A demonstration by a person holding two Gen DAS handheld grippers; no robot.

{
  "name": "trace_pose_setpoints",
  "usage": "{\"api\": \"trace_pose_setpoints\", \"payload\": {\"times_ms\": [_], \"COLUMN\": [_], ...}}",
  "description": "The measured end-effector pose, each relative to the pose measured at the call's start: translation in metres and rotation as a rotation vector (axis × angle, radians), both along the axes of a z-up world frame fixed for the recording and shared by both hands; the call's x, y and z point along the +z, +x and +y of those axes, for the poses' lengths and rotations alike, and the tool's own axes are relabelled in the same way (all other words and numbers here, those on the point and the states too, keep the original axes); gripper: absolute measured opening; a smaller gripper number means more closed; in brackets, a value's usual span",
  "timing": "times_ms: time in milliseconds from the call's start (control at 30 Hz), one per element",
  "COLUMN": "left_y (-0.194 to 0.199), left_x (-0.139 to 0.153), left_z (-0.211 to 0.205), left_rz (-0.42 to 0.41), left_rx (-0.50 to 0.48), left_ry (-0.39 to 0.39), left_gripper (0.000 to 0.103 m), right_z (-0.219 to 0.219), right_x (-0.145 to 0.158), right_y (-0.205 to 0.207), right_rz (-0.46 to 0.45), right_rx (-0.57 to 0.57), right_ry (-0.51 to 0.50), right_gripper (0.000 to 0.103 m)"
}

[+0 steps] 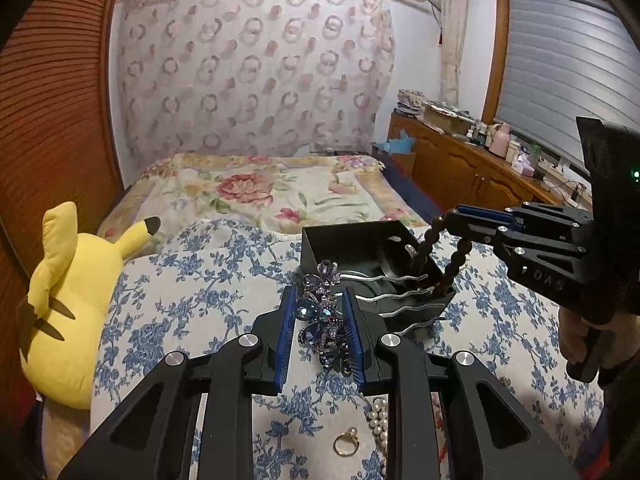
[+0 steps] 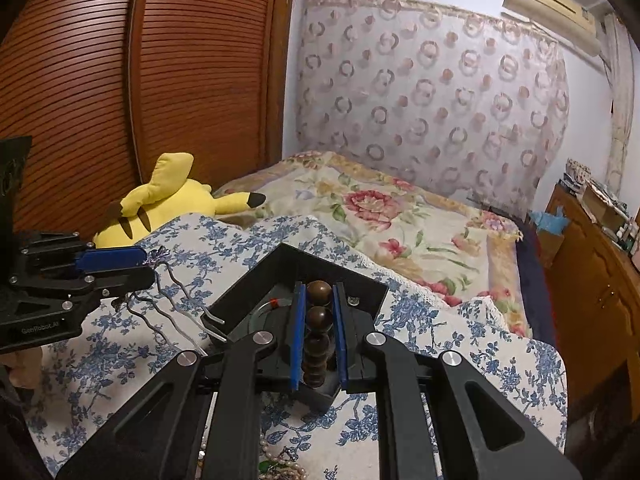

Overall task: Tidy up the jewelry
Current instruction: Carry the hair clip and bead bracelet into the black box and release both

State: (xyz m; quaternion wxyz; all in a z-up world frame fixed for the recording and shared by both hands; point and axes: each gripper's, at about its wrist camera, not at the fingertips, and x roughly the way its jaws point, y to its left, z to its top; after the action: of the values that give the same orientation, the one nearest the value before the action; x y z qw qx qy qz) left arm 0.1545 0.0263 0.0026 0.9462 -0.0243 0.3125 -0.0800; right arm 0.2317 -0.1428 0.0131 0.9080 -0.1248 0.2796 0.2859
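Left gripper [image 1: 318,326], low centre of the left wrist view, narrowed onto a purple jewelled hair comb [image 1: 322,312], blue pads pressing its flower head from both sides, wavy silver prongs reaching right toward the near wall of the black box [image 1: 320,240]. Right gripper [image 2: 319,334], lower centre of the right wrist view, nearly closed around a dark wooden bead strand [image 2: 318,332], hanging over the box's near corner; seen from the left wrist view at right of frame, with the strand looping down into the box. Box resting on a blue-flowered cover [image 1: 224,272] on the bed, mid-frame. Pearl necklace [image 1: 380,420] and gold ring [image 1: 346,441] lying loose on the cover at the bottom edge, not yet stowed.

Step in hand, judged: lowering beads into the box, comb waiting its turn. Next, likely: opening over the box interior so the strand drops wholly inside, then swinging the comb rightward over the rim, prongs clear of the wall and of the other gripper.
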Motion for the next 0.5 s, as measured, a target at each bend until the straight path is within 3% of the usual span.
{"api": "trace_pose_setpoints", "payload": {"times_ms": [500], "left_y": [0.033], "left_x": [-0.006], "left_z": [-0.015], "left_rz": [0.034], "left_rx": [-0.010], "left_ry": [0.010], "left_gripper": [0.022], "right_z": [-0.041], "right_x": [-0.002], "right_y": [-0.019], "right_rz": [0.001], "right_rx": [-0.052], "right_ry": [0.042], "right_gripper": [0.019]}}
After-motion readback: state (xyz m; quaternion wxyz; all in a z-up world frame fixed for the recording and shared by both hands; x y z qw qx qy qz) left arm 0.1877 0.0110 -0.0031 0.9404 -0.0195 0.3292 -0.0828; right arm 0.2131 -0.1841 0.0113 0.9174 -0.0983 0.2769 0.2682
